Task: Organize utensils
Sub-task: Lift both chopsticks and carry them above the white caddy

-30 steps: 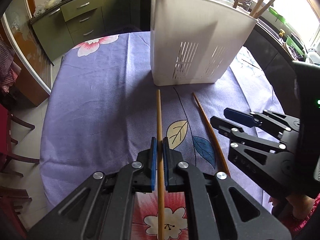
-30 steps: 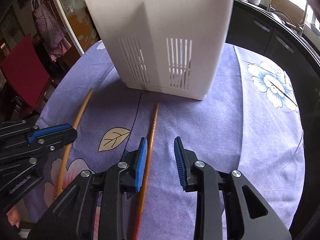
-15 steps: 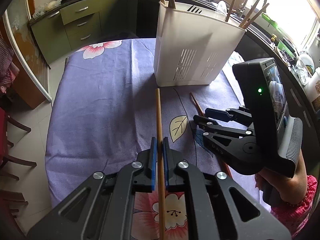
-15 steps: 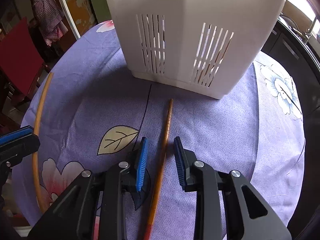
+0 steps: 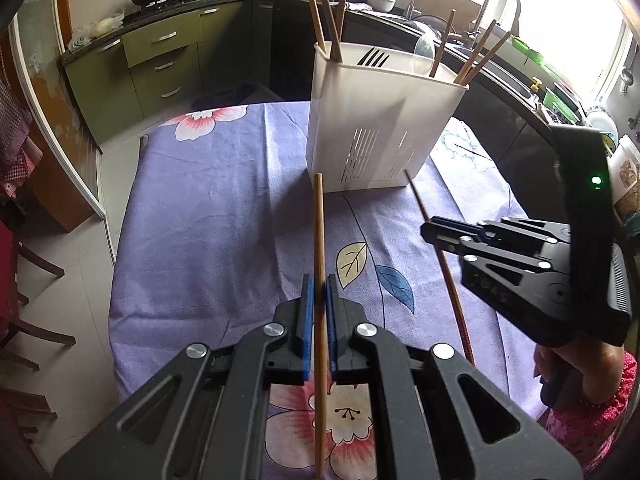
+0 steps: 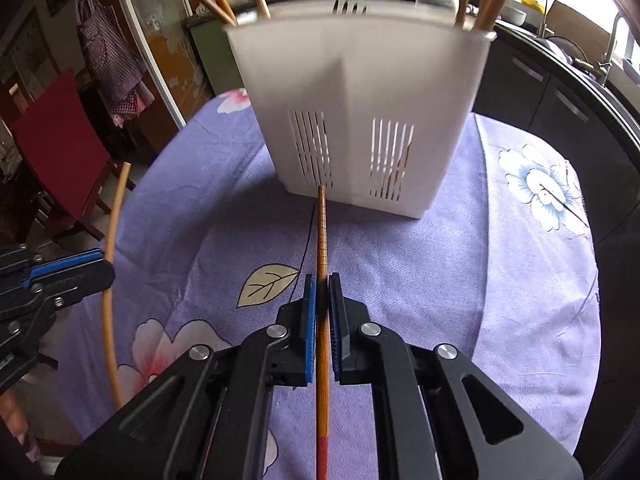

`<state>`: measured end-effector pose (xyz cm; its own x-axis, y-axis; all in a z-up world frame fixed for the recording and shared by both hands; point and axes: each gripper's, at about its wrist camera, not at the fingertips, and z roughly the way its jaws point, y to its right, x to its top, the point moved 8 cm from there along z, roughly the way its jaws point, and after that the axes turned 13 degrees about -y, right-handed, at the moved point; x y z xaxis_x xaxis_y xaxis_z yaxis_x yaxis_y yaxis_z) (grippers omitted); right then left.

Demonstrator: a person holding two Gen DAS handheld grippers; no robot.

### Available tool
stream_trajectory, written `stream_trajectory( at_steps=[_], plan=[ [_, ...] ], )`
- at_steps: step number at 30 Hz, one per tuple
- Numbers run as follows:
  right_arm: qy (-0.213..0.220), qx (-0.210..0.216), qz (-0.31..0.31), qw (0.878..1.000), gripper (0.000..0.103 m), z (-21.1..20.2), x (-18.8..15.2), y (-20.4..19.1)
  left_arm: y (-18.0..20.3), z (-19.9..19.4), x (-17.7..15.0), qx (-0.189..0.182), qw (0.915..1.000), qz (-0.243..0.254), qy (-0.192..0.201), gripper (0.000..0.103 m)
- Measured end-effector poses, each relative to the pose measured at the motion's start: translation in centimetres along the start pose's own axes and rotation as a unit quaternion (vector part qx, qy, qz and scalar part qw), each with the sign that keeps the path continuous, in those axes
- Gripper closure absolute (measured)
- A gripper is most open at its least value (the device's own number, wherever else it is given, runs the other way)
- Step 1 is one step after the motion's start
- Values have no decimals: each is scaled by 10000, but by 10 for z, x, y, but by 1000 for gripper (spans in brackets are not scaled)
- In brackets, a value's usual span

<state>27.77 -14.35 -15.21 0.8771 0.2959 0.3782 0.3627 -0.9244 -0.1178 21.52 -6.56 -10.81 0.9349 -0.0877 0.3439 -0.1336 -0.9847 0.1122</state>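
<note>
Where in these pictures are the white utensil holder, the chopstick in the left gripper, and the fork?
white utensil holder (image 5: 360,120), left wrist view, on its plain front wall.
chopstick (image 5: 319,232), left wrist view, mid-shaft ahead of the left gripper (image 5: 318,300).
fork (image 5: 374,57), left wrist view, on its dark tines above the rim.

left hand-held gripper (image 5: 317,300) clamped, right hand-held gripper (image 6: 322,300) clamped
</note>
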Motion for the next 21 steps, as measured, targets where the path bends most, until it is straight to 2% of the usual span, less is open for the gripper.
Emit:
stream_trajectory(
  at_steps=[4,10,15,21],
  plan=[
    [595,83,57,9982,96,-54,-16,2,3,-21,-4,13,9997,52,219,97],
    [1349,34,268,9905,96,-108,-45,4,7,-46,-13,3,9987,102,499,97],
    [1631,-94,364,9859,96,-130,-72,10,6,-65,-23,48,9973,106,724,97],
    [1748,-268,379,9835,96,-141,-95,10,2,-86,-33,94,9942,47,1071,97]
  ],
)
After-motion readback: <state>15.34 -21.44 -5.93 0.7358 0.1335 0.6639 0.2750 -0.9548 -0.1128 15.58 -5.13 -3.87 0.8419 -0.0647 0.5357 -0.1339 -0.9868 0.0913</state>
